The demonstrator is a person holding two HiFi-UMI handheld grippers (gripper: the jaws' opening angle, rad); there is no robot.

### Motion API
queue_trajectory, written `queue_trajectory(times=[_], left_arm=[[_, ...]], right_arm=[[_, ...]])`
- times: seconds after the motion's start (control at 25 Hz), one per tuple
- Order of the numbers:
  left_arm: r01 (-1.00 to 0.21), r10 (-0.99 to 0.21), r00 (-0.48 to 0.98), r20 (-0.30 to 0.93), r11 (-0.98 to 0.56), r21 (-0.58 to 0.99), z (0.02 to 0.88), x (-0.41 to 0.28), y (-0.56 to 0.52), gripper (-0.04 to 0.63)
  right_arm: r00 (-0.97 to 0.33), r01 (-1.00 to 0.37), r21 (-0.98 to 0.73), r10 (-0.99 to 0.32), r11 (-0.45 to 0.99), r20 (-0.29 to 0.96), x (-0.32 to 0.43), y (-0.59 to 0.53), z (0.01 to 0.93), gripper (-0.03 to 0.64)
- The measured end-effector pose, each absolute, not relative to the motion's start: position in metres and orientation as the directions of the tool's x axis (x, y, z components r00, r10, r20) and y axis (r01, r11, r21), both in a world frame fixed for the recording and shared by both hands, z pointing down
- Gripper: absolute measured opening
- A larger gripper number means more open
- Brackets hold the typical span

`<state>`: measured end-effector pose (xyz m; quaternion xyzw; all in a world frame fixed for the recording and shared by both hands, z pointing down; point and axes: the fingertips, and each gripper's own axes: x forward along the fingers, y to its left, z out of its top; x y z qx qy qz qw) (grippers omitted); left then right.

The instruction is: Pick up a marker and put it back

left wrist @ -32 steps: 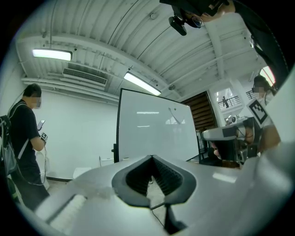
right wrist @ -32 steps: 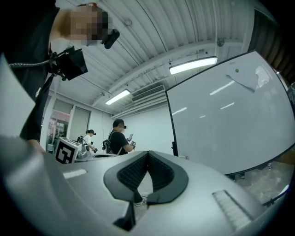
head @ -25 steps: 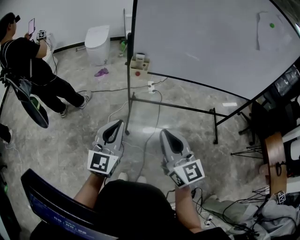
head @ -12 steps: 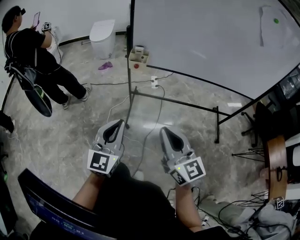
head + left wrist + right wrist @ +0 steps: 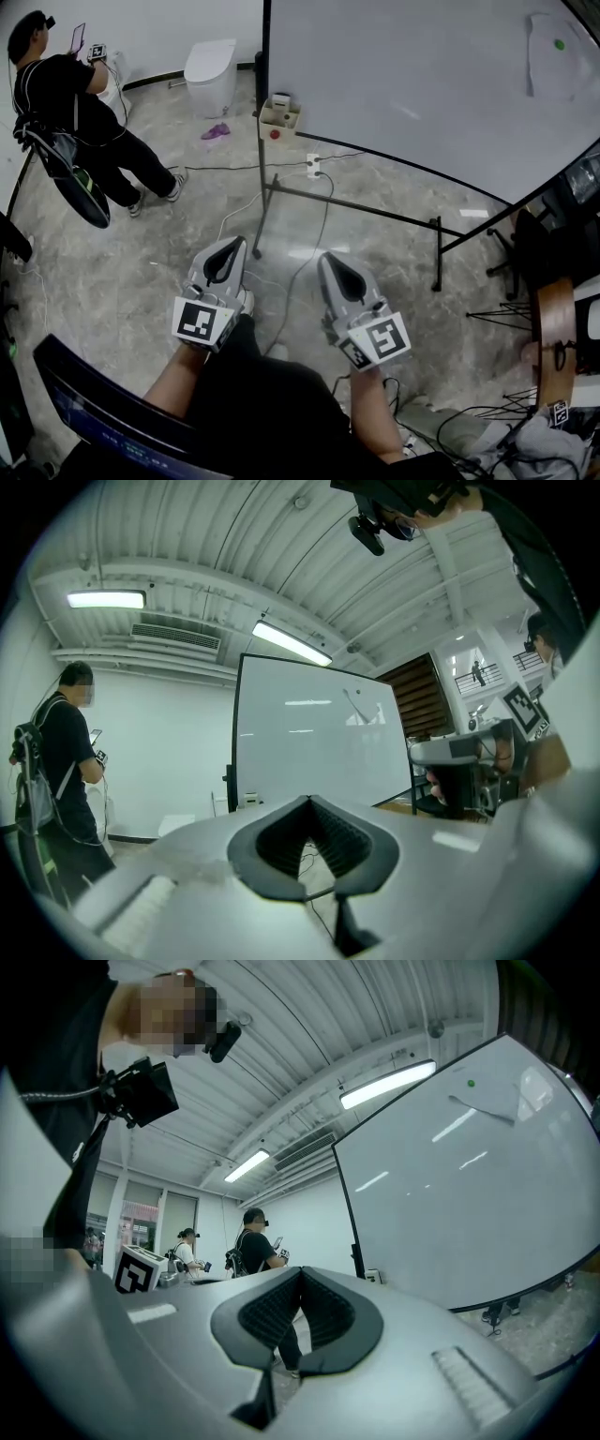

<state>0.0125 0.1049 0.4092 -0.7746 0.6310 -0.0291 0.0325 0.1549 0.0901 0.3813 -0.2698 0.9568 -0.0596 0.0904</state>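
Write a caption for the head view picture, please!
The left gripper and the right gripper, both shut and empty, point side by side toward a whiteboard over the grey floor.

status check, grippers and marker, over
Left gripper shut, empty; right gripper shut, empty. No marker made out; small beige tray at large white whiteboard edge. White power strip on floor ahead.

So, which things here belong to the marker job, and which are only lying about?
Job: left gripper and right gripper, both shut and empty; whiteboard; box at its edge. No marker can be made out.
Lying about: toilet; pink thing on the floor; power strip.
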Motion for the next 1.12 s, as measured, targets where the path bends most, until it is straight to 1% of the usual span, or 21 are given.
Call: queue_trajectory(times=[0.12,0.36,0.92,1.12], left_arm=[[-0.974,-0.979,0.2,0.034,-0.203,-0.098,0.413,0.007,0.096,0.004],[-0.968,-0.972,0.235,0.003,-0.234,-0.086,0.411,-0.01,0.058,0.003],[-0.946,-0.948,0.319,-0.001,-0.318,-0.066,0.402,-0.089,-0.045,0.003],[-0.936,-0.938,0.347,-0.005,-0.346,-0.06,0.398,-0.116,-0.069,0.004]], right_arm=[[-0.837,-0.509,-0.162,-0.53,0.846,-0.135,0.15,0.082,0.383,0.009],[-0.83,-0.527,-0.156,-0.546,0.835,-0.119,0.128,0.046,0.384,0.009],[-0.789,-0.591,-0.138,-0.605,0.795,-0.103,0.044,-0.044,0.37,0.009],[-0.77,-0.624,-0.119,-0.633,0.773,-0.08,0.015,-0.067,0.369,0.009]])
